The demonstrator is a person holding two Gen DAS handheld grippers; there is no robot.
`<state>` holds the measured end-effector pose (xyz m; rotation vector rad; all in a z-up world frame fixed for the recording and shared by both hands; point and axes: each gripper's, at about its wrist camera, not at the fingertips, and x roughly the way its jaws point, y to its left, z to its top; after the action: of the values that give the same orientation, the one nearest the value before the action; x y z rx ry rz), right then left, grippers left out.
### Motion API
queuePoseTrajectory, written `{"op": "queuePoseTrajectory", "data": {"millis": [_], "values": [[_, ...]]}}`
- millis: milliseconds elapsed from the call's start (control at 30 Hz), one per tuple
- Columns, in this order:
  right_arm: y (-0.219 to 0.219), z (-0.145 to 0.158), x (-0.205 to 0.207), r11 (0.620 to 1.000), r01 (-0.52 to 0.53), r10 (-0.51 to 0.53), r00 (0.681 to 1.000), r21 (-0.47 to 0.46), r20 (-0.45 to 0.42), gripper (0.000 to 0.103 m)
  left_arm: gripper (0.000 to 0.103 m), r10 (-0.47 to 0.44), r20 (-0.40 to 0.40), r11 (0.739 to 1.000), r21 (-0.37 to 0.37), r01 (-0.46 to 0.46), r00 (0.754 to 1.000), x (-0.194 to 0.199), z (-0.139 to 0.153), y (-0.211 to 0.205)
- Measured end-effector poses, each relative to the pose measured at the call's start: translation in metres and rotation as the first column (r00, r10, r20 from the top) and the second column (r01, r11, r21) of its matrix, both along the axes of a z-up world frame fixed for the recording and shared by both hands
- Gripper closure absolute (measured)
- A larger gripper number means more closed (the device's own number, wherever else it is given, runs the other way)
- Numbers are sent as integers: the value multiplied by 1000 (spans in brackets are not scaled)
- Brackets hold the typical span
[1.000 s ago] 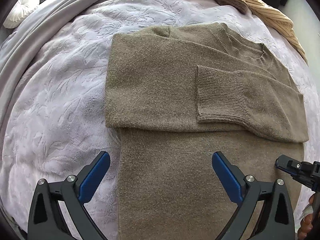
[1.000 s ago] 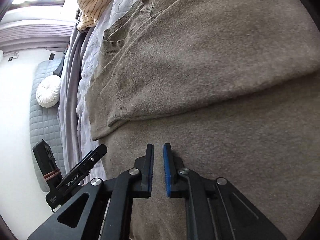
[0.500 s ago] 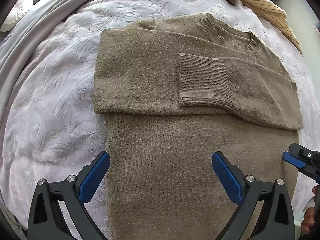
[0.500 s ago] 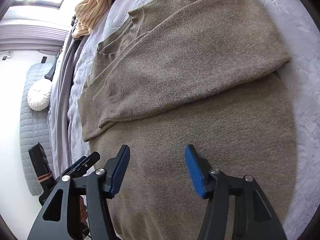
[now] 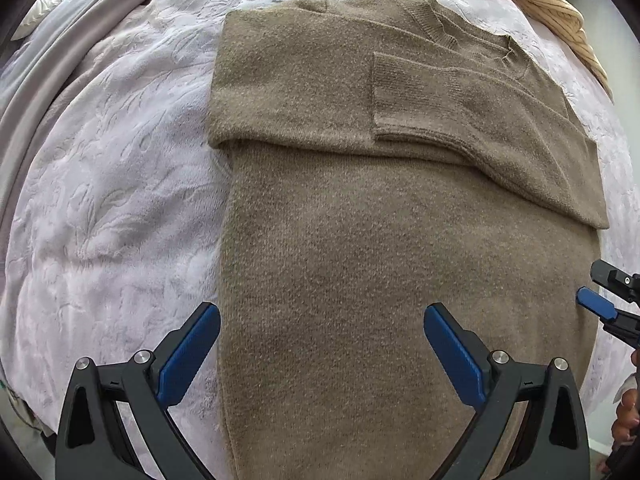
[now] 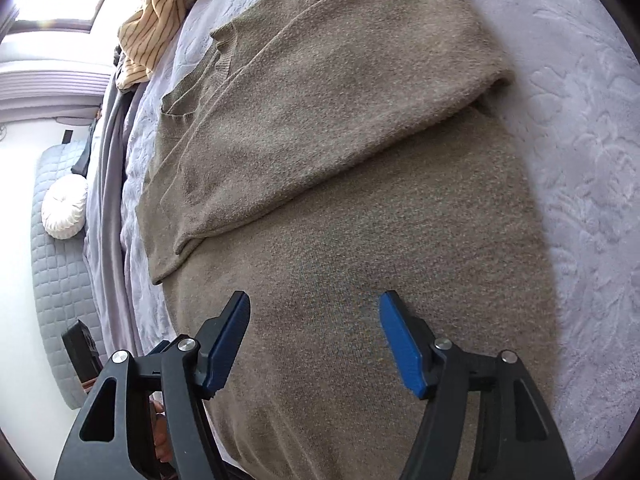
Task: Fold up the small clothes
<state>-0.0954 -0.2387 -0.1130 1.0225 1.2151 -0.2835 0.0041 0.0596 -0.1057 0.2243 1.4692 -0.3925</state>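
While spread flat on bedspread (image 5: 104, 184), soft, limp sweater (image 5: 360, 260): best pinched near hem corners, probably out of frame. Left gripper (image 5: 322, 340), right gripper (image 6: 314, 334): both released, empty.

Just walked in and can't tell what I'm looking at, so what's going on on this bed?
A person holding two grippers is folding an olive-brown knitted sweater laid flat on a pale embossed bedspread. Both sleeves are already folded across the chest, the ribbed cuff on top. The left gripper and right gripper hover over the lower body, jaws open, holding nothing. A yellow striped garment lies bunched beyond the collar.
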Motion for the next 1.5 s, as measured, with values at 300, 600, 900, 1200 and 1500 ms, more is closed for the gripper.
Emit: {"op": "queuePoseTrajectory", "data": {"millis": [300, 600, 900, 1200, 1500], "values": [[1, 18, -33, 1000, -9, 8, 999, -21, -51, 26, 2, -57, -26, 998, 31, 58, 998, -53, 20, 14], [15, 35, -74, 1000, 11, -10, 998, 16, -67, 26, 2, -108, -8, 994, 21, 108, 994, -89, 54, 7], [20, 43, -94, 998, 49, -46, 995, 38, -90, 26, 2, -147, -31, 989, 30, 148, 989, -94, 67, 13], [28, 43, -83, 999, 14, -10, 995, 45, -97, 26, 2, -136, -29, 990, 42, 137, 990, -80, 66, 18], [33, 39, -82, 999, -4, 10, 994, 54, -108, 26, 2, -135, -67, 988, 62, 139, 989, -82, 53, 17]]}}
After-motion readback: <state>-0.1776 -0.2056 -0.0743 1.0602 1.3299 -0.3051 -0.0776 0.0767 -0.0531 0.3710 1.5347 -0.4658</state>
